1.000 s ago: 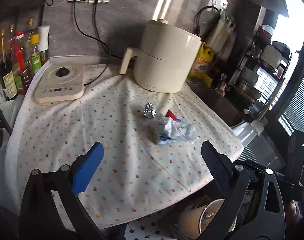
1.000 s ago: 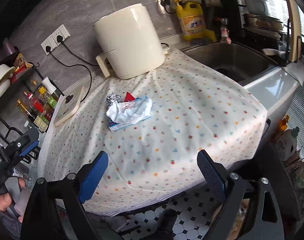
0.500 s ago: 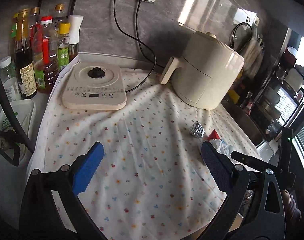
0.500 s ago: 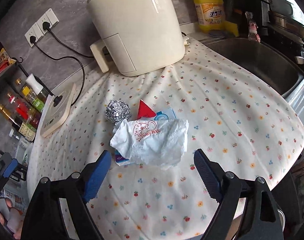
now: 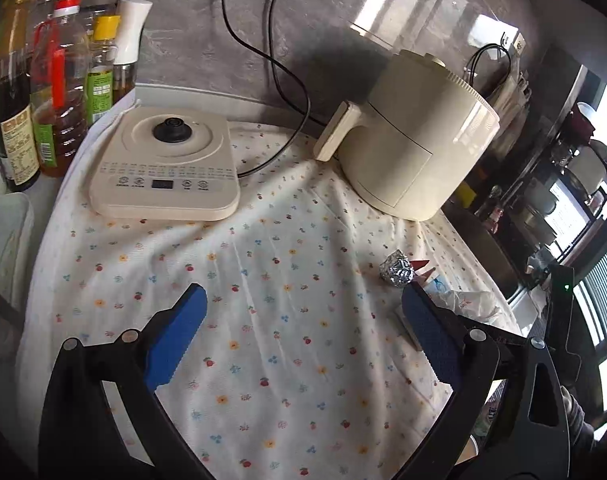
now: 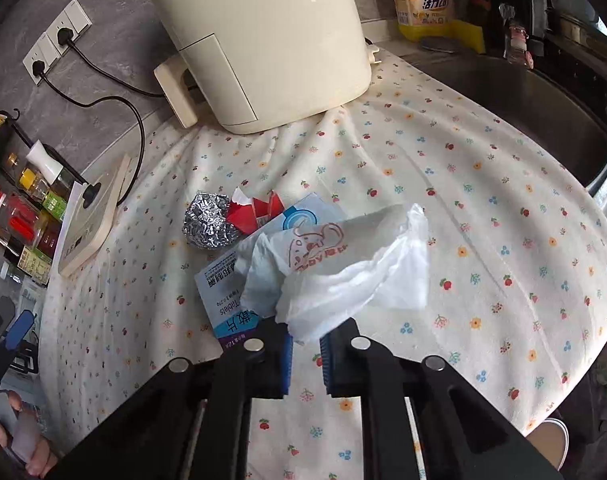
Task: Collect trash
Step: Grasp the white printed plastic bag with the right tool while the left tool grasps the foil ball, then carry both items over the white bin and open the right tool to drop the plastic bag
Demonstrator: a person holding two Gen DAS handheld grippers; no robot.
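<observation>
Grey stone-look wall [image 5: 207,44] with sockets [image 6: 57,38], floral cloth [image 5: 287,320] over counter, steel sink [image 6: 543,92] at right, daylight through blinds [image 5: 601,320].

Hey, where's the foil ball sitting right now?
In the right wrist view the foil ball lies on the floral cloth, left of centre, touching the red wrapper, in front of the cream air fryer.

My right gripper [image 6: 305,356] has its jaws pinched on the near end of the white plastic bag [image 6: 355,264]. It lies over a blue-and-white box [image 6: 231,284], beside a foil ball [image 6: 207,220] and red scrap [image 6: 255,210] on the desk's flowered cloth [image 6: 483,208].
</observation>
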